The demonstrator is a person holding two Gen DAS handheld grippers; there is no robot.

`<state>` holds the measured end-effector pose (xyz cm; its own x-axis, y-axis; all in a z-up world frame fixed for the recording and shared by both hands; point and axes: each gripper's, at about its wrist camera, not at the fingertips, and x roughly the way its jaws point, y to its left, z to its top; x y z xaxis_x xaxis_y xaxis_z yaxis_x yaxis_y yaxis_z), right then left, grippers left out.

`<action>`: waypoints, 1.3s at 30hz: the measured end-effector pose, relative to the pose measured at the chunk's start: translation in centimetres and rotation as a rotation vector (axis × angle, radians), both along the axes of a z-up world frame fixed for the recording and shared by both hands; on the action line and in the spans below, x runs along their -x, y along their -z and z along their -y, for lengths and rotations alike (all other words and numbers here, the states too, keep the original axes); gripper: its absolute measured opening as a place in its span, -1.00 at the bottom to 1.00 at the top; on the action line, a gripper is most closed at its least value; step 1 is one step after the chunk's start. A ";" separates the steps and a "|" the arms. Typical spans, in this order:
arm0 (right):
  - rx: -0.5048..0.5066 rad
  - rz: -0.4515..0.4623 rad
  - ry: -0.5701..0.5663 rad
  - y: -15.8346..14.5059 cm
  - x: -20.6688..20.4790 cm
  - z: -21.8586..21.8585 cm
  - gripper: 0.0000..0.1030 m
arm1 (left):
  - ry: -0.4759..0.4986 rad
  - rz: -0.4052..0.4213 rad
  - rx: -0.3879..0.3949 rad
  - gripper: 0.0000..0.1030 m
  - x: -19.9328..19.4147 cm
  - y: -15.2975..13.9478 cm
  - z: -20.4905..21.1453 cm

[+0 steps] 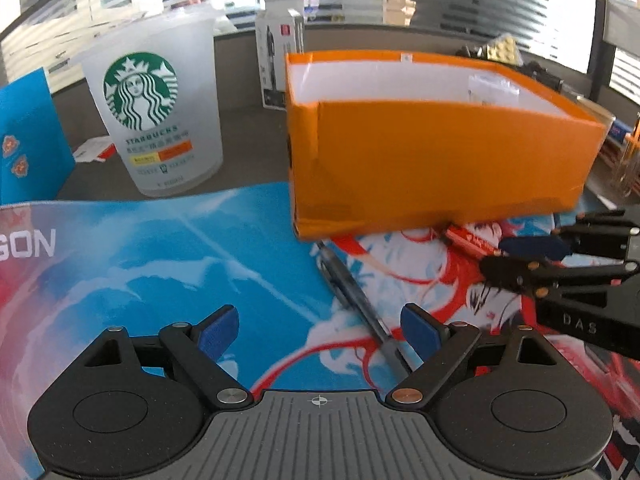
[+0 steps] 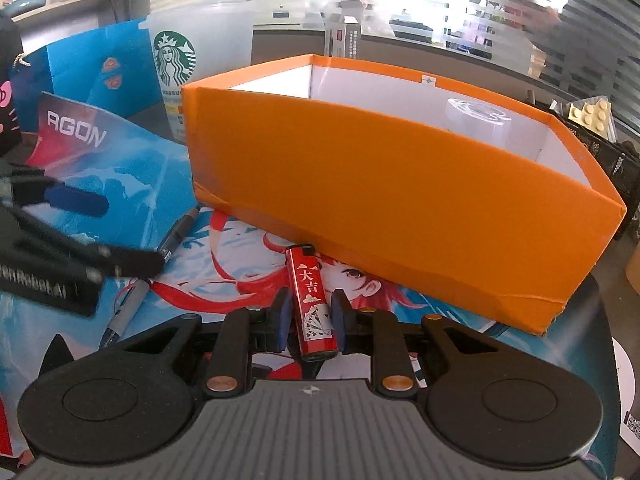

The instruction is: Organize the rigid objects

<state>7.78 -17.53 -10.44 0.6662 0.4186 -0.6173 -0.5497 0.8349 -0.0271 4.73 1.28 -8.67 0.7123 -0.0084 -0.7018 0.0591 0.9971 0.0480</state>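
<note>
An orange box with a white inside stands on the printed desk mat; it also shows in the right wrist view. A red lighter lies on the mat in front of the box, between the pads of my right gripper, which are close on both sides of it. The lighter shows partly in the left wrist view. A dark pen lies on the mat in front of my open, empty left gripper; it also shows in the right wrist view.
A Starbucks cup stands behind the mat at left. A blue paper bag is at far left. A pen carton stands behind the box. A clear round item sits inside the box. Clutter lies at far right.
</note>
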 end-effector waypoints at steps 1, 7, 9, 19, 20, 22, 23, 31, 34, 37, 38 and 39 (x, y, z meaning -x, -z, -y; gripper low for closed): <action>-0.001 0.004 -0.003 0.0 0.0 0.0 -0.61 | -0.002 -0.008 -0.002 0.75 0.0 0.2 0.1; -0.007 0.022 -0.009 0.2 0.2 0.2 -0.61 | -0.011 -0.013 0.007 0.87 -0.2 0.8 0.6; -0.006 0.031 -0.007 0.3 0.3 0.2 -0.57 | -0.008 -0.013 0.012 0.92 -0.3 1.0 0.8; -0.026 0.034 0.002 0.5 0.1 0.4 -0.52 | 0.029 0.025 0.032 0.95 -0.4 1.3 1.1; -0.027 0.033 0.002 0.5 0.1 0.4 -0.52 | 0.032 0.032 0.032 0.95 -0.3 1.3 1.1; -0.028 0.033 0.003 0.5 0.1 0.4 -0.52 | 0.038 0.046 0.032 0.85 0.0 1.3 1.2; -0.029 0.033 0.004 0.5 0.1 0.4 -0.52 | 0.044 0.055 0.032 0.77 0.2 1.3 1.3; -0.031 0.032 0.006 0.5 0.1 0.5 -0.51 | 0.046 0.093 0.033 -0.69 0.5 0.7 1.3; -0.030 0.035 0.004 0.4 0.1 0.5 -0.50 | 0.040 0.097 0.034 -0.79 0.5 0.7 1.0; -0.033 0.036 0.001 0.5 0.2 0.4 -0.49 | 0.043 0.102 0.019 -0.79 0.6 0.8 1.2; -0.034 0.036 0.001 0.5 0.2 0.4 -0.49 | 0.044 0.104 0.014 -0.79 0.6 0.8 1.2; -0.034 0.037 0.001 0.5 0.2 0.4 -0.49 | 0.044 0.104 0.011 -0.79 0.7 0.8 1.3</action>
<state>7.61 -17.96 -10.90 0.6888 0.4381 -0.5776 -0.5479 0.8363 -0.0190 4.07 -0.01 -9.50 0.7803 -0.0487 -0.6235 0.0984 0.9941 0.0455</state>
